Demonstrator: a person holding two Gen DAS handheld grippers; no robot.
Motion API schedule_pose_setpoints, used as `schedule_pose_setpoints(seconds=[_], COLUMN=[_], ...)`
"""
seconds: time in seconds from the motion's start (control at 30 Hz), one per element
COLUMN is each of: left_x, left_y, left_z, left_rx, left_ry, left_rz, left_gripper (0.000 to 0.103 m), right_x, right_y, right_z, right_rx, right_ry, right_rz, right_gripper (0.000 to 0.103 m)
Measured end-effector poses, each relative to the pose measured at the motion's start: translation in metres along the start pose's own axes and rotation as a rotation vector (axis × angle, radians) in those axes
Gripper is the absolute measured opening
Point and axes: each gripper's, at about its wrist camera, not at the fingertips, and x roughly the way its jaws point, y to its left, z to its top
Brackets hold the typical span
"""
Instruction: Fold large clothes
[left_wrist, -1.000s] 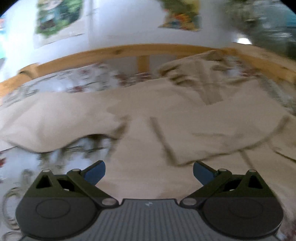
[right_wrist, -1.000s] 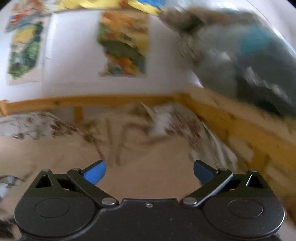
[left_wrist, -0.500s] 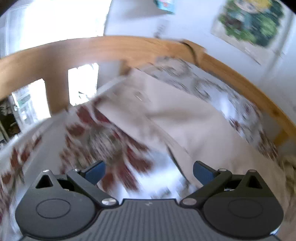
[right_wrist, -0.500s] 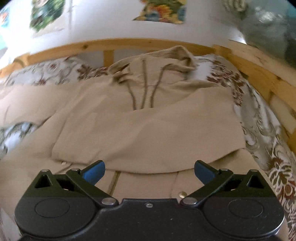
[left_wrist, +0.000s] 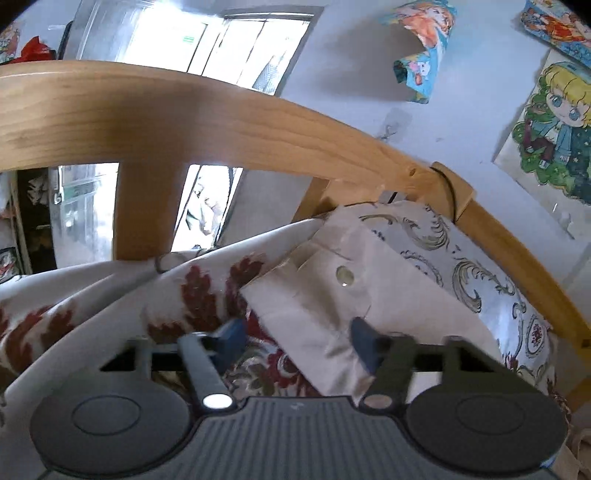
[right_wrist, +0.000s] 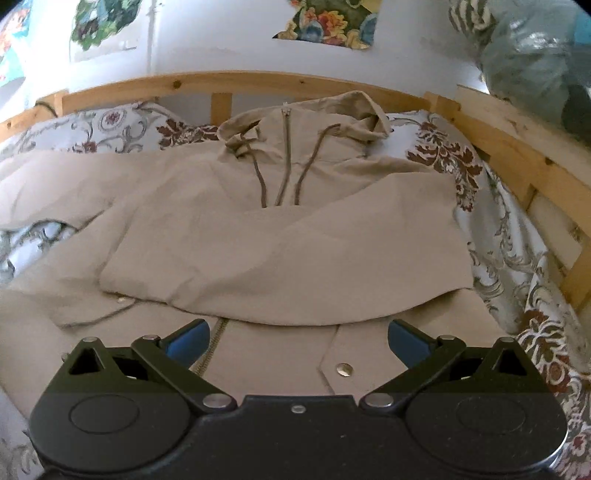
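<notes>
A beige hooded jacket (right_wrist: 280, 236) lies face up on the bed, its hood (right_wrist: 306, 118) toward the far rail and one sleeve (right_wrist: 295, 266) folded across the chest. My right gripper (right_wrist: 297, 338) hangs open just above the jacket's lower front, near a pocket snap (right_wrist: 343, 368). In the left wrist view the other sleeve's cuff (left_wrist: 332, 295), with a snap button (left_wrist: 344, 275), lies stretched toward the bed's corner. My left gripper (left_wrist: 297, 336) is closing with the cuff's end between its jaws; the pads are not pressing on it.
A wooden bed rail (left_wrist: 184, 118) rings the mattress, continuing along the back and right (right_wrist: 517, 147). A floral sheet (left_wrist: 461, 266) covers the bed around the jacket. Posters hang on the white wall (left_wrist: 554, 122). A bulky grey-blue bundle (right_wrist: 535, 55) sits above the right rail.
My left gripper swung left from the jacket's body to the sleeve cuff at the bed corner, rolled, and its jaws narrowed. My right gripper dipped closer to the jacket.
</notes>
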Motion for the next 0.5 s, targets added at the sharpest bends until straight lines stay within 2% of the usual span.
schedule_pose_setpoints(seconds=[0.1, 0.2, 0.3, 0.33, 0.37, 0.5], left_x=[0.002, 0.009, 0.013, 0.014, 0.014, 0.01], left_y=[0.008, 0.016, 0.017, 0.016, 0.016, 0.013], left_z=[0.005, 0.008, 0.011, 0.012, 0.011, 0.007], left_rx=[-0.059, -0.126, -0.14, -0.138, -0.131, -0.104], left_ry=[0.015, 0.038, 0.045, 0.039, 0.031, 0.003], left_rz=[-0.045, -0.065, -0.074, -0.065, -0.054, -0.071], left_gripper=[0.058, 0.061, 0.061, 0.046, 0.024, 0.011], right_x=[0.0, 0.001, 0.002, 0.003, 0.003, 0.004], right_y=[0.001, 0.007, 0.011, 0.011, 0.011, 0.009], right_z=[0.004, 0.003, 0.002, 0.002, 0.002, 0.001], right_rx=[0.02, -0.012, -0.039, -0.042, -0.041, -0.036], right_ry=[-0.004, -0.001, 0.008, 0.011, 0.013, 0.015], right_rz=[0.009, 0.012, 0.01, 0.009, 0.005, -0.008], right_gripper=[0.102, 0.102, 0.102, 0.102, 0.102, 0.102])
